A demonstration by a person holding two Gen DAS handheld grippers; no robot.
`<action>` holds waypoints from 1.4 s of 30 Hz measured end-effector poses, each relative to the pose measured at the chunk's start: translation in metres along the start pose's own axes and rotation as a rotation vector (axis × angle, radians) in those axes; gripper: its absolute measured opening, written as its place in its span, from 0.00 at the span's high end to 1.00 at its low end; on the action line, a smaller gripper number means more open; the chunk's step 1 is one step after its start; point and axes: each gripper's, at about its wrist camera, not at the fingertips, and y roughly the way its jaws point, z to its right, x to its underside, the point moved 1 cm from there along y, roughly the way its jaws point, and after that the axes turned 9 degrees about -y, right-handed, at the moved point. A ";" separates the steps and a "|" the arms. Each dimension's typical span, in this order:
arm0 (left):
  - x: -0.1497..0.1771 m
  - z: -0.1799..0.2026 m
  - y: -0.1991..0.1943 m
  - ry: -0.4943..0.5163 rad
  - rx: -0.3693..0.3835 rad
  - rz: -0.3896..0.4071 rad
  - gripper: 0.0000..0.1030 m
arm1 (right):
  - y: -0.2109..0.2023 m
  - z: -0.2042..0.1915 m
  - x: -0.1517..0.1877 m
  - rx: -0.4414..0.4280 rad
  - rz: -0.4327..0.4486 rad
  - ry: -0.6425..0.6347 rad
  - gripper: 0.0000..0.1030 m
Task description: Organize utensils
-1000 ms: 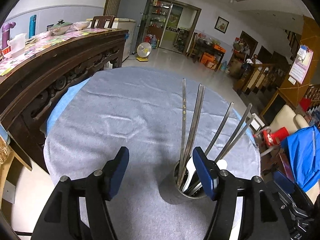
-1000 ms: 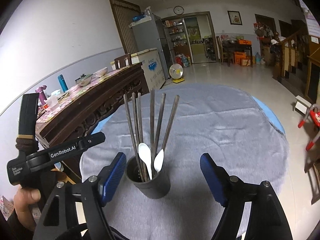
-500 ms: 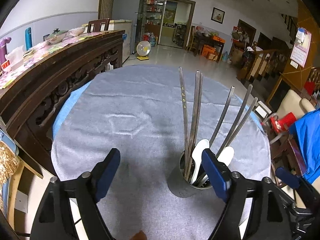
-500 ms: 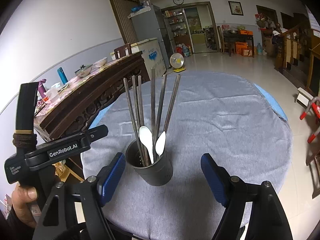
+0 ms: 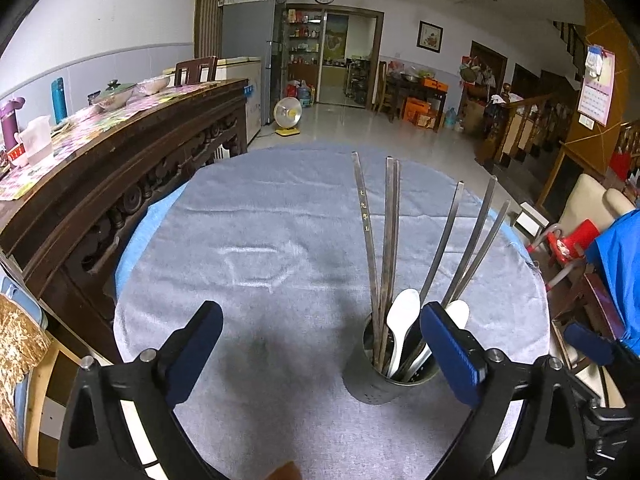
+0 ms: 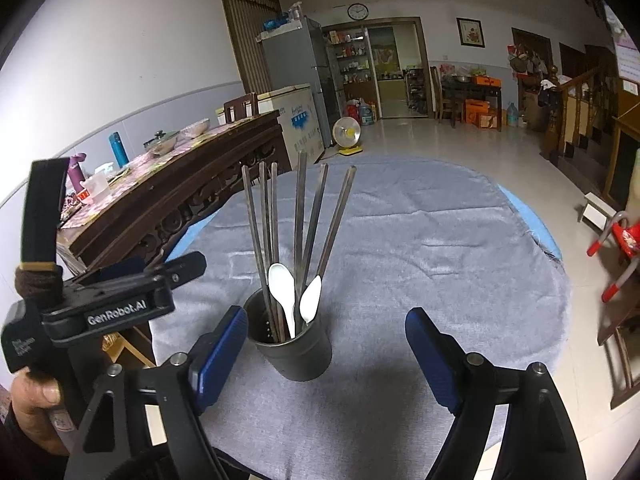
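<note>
My left claw (image 5: 320, 344) has just been opening and stands wide over bare cloth (image 5: 248, 248), nothing between its pads; the holder (image 5: 390, 380) sits just beside its right finger (image 5: 452, 356). My right claw (image 6: 324, 356) is also wide and empty, jaws apart on either side of the holder (image 6: 294, 354), touching nothing. In the holder stand six metal chopsticks (image 6: 298, 216) and two white spoons (image 6: 282, 294), all upright or leaning on the rim. The bench (image 6: 440, 240) around it carries no loose utensil that I can see. I judge the sorting essentially complete: every visible piece is housed, and only withdrawal of both claws appears left.
</note>
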 end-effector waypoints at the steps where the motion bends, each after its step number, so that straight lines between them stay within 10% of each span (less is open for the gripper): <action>1: 0.000 0.000 0.000 -0.001 0.002 -0.001 0.04 | 0.001 0.000 0.000 0.002 -0.004 -0.001 0.18; 42: -0.003 0.006 -0.004 0.003 0.028 -0.021 0.04 | 0.000 -0.003 -0.002 0.017 0.000 -0.023 0.18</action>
